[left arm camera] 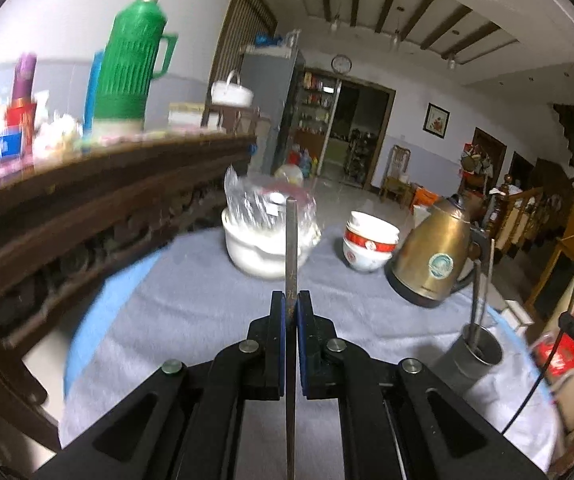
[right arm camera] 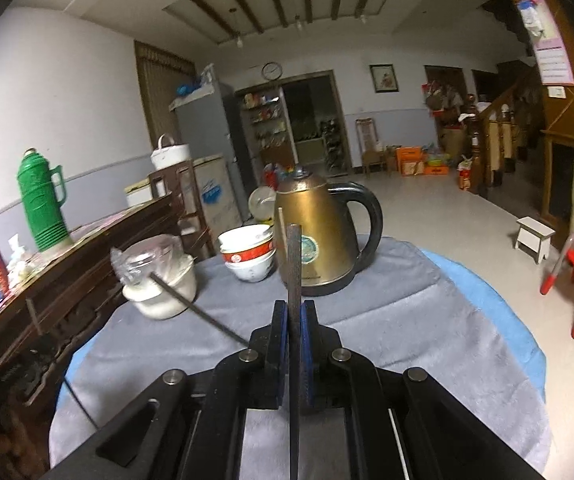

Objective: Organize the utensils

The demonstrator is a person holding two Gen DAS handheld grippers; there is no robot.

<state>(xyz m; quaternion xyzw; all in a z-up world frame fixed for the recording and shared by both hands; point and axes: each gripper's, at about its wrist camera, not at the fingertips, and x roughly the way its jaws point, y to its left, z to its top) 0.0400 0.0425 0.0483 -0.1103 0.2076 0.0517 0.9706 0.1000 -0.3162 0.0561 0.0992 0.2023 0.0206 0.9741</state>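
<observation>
**Both claws clamp a flat metal utensil handle above the round table**

The left gripper (left arm camera: 291, 300) is clenched on a thin flat metal strip (left arm camera: 291, 240), gripped edge-on between its blue pads and pointing up and away over the grey cloth (left arm camera: 191, 312). The right gripper (right arm camera: 294, 308) is likewise closed tight on a dark flat bar (right arm camera: 293, 260), held upright in front of the brass-coloured electric kettle (right arm camera: 319, 232).

Seen from the left wrist, a grey metal utensil holder (left arm camera: 475, 356) stands near the table's right edge with slim metal sticks (left arm camera: 481, 296) leaning in it. The kettle (left arm camera: 435, 256) stands just behind it. Stacked red-and-white bowls (left arm camera: 369, 244) sit beside the kettle, towards the far edge, and a white pot under a plastic bag (left arm camera: 263, 236) sits left of them. A green thermos (left arm camera: 127, 72) stands on the dark carved sideboard (left arm camera: 87, 208) alongside the table.
</observation>
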